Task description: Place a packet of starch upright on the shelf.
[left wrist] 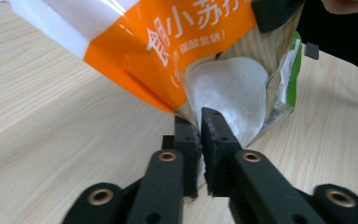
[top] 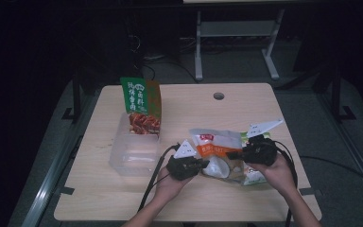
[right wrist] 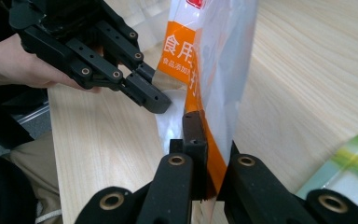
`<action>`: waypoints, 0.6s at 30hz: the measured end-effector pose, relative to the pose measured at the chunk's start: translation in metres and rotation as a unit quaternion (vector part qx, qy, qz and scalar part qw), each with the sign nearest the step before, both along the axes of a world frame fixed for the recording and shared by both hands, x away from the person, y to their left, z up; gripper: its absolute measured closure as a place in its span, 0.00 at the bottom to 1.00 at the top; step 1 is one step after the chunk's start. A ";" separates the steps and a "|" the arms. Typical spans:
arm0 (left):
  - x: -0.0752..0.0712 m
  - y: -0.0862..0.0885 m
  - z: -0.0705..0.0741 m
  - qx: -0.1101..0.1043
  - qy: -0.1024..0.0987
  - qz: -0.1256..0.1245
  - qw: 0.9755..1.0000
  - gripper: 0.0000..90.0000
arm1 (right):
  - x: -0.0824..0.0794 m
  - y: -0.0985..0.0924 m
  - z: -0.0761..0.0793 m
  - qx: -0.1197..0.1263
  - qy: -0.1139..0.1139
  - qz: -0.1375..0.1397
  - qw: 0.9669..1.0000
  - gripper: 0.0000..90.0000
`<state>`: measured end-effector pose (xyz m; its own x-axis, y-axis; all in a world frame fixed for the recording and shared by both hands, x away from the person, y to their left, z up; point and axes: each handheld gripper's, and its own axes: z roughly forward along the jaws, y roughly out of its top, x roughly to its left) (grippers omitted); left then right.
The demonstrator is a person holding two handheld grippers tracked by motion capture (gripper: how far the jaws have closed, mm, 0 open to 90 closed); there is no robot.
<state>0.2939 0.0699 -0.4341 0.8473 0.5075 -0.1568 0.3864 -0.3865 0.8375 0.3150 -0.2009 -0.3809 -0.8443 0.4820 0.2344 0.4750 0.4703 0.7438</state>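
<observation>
High view had the orange-and-white plastic pouch of white powder (top: pixel 216 152) lying at about five o'clock from the table's centre, near the person's edge, stretched between both tools. At its nine o'clock end the left gripper (top: pixel 199 164) had its jaws pressed together on a corner of the film; the left gripper view showed that corner pinched tight (left wrist: pixel 200 135), with white powder bulging behind a clear window just above. At the three o'clock end the right gripper (top: pixel 236 154) was likewise clamped on the pouch's orange edge, plain in the right gripper view (right wrist: pixel 204 140). Held from opposite ends like this, the pouch was probably being pulled taut to tear or spread its seal. A green-and-white packet (top: pixel 254 174) lay partly under it, touching the tabletop.

At ten o'clock stood an empty clear plastic tub (top: pixel 133 153), and just beyond it, at eleven, a green-and-orange printed food bag (top: pixel 142 105) stood upright against the tub's far rim. The tub sat close, likely ready to receive the powder.
</observation>
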 end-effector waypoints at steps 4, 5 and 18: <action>-0.003 0.008 0.001 0.000 0.001 0.002 1.000 0.80 | -0.002 0.002 0.003 0.005 -0.007 0.003 1.000 1.00; -0.004 0.009 0.002 -0.001 0.002 0.003 1.000 0.78 | -0.003 0.003 0.005 0.005 -0.009 0.003 1.000 1.00; -0.017 0.028 0.002 -0.003 0.007 0.008 1.000 0.64 | 0.000 0.003 0.015 0.016 -0.023 -0.019 0.999 1.00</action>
<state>0.2766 0.0981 -0.4325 0.8370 0.5197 -0.1715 0.4042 -0.3757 0.8340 0.3155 -0.1980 -0.3662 -0.8359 0.5063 0.2119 0.4571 0.4285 0.7794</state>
